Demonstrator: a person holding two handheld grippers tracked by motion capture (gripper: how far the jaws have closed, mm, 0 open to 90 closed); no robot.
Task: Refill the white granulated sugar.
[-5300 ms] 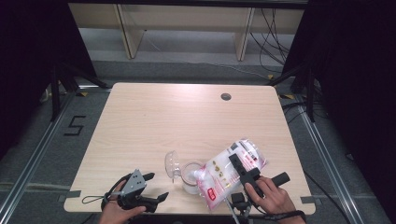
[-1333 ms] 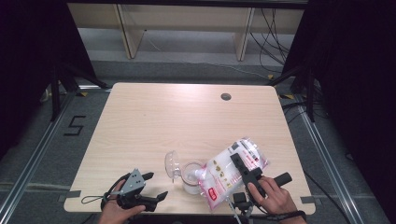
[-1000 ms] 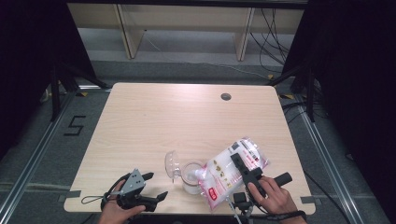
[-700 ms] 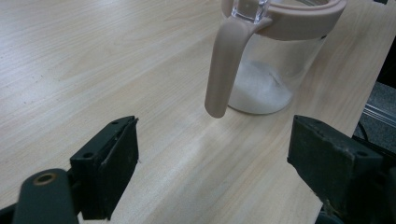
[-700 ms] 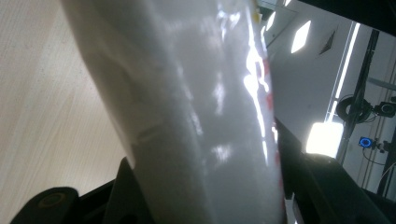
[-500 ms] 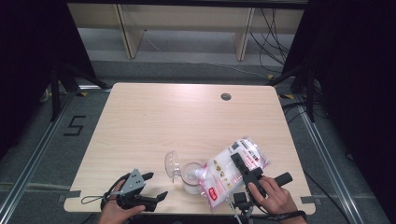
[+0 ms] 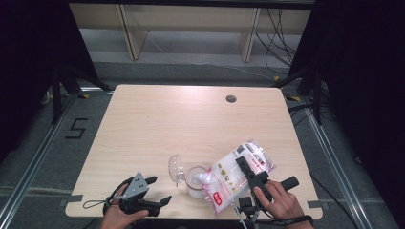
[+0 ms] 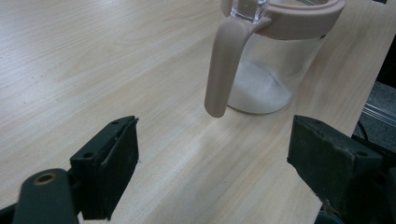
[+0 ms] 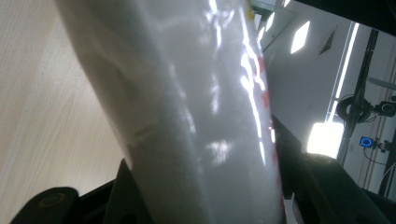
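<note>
With our right gripper [image 7: 246, 168] clamping the tilted white-and-red plastic bag [image 7: 235, 175] over the clear pink-rimmed jar [image 8: 268, 56], left gripper [image 7: 155, 193] open alongside, we should pour slowly.

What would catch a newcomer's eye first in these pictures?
First, the glossy white plastic bag with red print, tipped at the table's near right edge with its corner over the clear glass jar with a beige rim, clamped in the right tongs. White grains lie in the jar's bottom. The left tongs rest open at the near left edge of the pale wooden table.
</note>
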